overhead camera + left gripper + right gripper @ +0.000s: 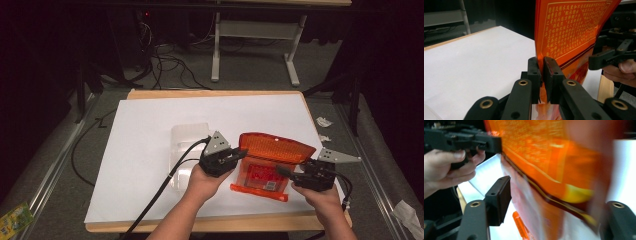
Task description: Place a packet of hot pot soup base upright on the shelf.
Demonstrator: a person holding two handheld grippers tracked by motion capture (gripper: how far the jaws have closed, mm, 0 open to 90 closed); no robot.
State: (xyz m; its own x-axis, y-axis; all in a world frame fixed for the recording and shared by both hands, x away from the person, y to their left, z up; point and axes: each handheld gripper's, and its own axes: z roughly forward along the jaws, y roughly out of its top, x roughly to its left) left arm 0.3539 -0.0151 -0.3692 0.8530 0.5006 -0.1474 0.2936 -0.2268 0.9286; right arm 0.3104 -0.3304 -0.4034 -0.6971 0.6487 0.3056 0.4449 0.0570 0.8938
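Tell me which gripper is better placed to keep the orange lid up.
Left. The left gripper is already clamped on the edge of the orange lid, while the right gripper sits open beside the box's other side.

The high view is dimly lit at its edges, with the upper corners and both sides lost in near black. The white sheet [150, 150] at the centre of the frame is evenly lit from above, and only faint, soft shadows are cast on it. The orange case [272, 160] at centre right is seen glowing, as if light passes through it. The left gripper view is sharp in the middle, with the jaws at the bottom slightly soft. The right gripper view is heavily smeared by motion blur, most of all at its right side and lower edge.
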